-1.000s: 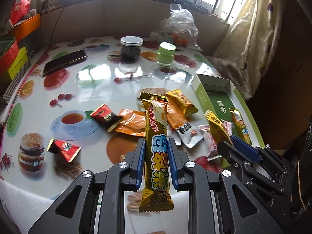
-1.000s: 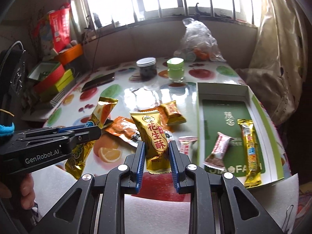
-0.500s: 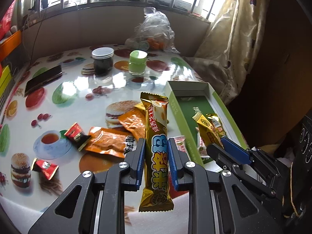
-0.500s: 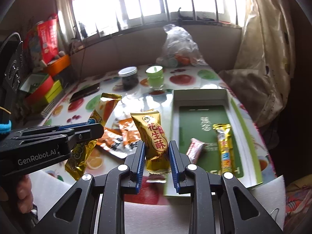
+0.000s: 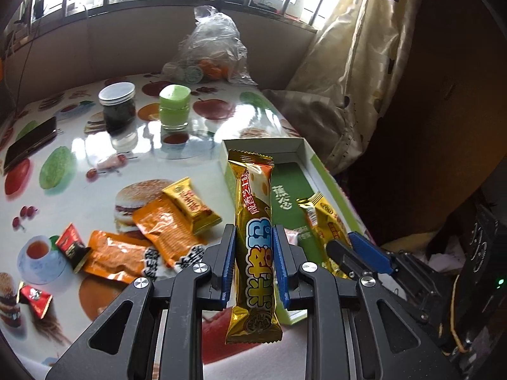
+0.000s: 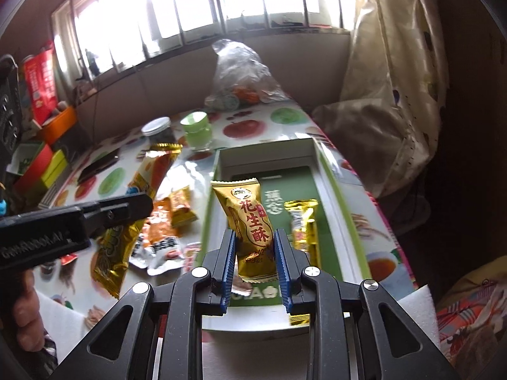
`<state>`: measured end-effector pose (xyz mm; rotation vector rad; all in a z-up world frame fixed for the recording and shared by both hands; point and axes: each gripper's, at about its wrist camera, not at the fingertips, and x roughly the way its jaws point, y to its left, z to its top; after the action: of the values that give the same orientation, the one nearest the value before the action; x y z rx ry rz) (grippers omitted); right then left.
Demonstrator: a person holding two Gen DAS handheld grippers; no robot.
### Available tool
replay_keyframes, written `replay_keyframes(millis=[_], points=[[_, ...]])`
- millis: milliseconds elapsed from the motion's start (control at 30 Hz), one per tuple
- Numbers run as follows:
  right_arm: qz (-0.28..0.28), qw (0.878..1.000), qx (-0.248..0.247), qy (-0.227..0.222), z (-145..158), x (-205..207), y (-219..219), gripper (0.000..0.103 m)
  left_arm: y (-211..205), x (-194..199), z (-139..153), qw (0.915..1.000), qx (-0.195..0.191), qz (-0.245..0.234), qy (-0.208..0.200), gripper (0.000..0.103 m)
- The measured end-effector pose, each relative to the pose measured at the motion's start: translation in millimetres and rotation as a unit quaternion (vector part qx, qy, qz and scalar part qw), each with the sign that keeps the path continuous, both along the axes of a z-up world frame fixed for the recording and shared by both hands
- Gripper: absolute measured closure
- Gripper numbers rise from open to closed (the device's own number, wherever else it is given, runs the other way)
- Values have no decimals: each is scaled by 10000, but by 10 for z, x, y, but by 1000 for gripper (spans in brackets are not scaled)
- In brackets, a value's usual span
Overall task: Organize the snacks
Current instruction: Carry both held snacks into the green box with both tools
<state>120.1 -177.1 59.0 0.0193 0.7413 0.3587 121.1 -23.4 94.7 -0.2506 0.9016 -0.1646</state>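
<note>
Both tongs now hang closer to the green box [image 6: 329, 171] than a second ago, when loose snacks on the worktop [image 5: 79, 158] filled both views. The left tongs [image 5: 255, 250] grip a long gold bar [image 5: 255, 240] upright, its top overlapping the box's near-left wall at 12 o'clock in the left view. The right tongs [image 6: 255, 247] clamp a gold peanut candy packet [image 6: 250, 218] over the box floor, with a gold bar [image 6: 302, 224] already lying inside at 3 o'clock of it. Orange packets [image 5: 164, 224] remain on the worktop at 9 o'clock. Both held snacks seem ready for release into the box.
</note>
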Motion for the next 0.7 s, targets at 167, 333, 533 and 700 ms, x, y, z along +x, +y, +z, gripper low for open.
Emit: replay_keyframes(millis=[167,333,533,700], points=[[-129,9998,-59,118,-96,79,-71,80,-105,134,-16,9999,-75,-121,20,79],[-244,9993,-141,231,-189,136,-123,80,-148,269,-110,9995,-234,-169,162,79],[-302,9984,-303,360,-294,191,-135,80,-219,388,-222,9990,-241,-202,318,79],[-244,9982,-378,384,-306,179,-101,80,-280,492,-325,9985,-243,-219,432,79]])
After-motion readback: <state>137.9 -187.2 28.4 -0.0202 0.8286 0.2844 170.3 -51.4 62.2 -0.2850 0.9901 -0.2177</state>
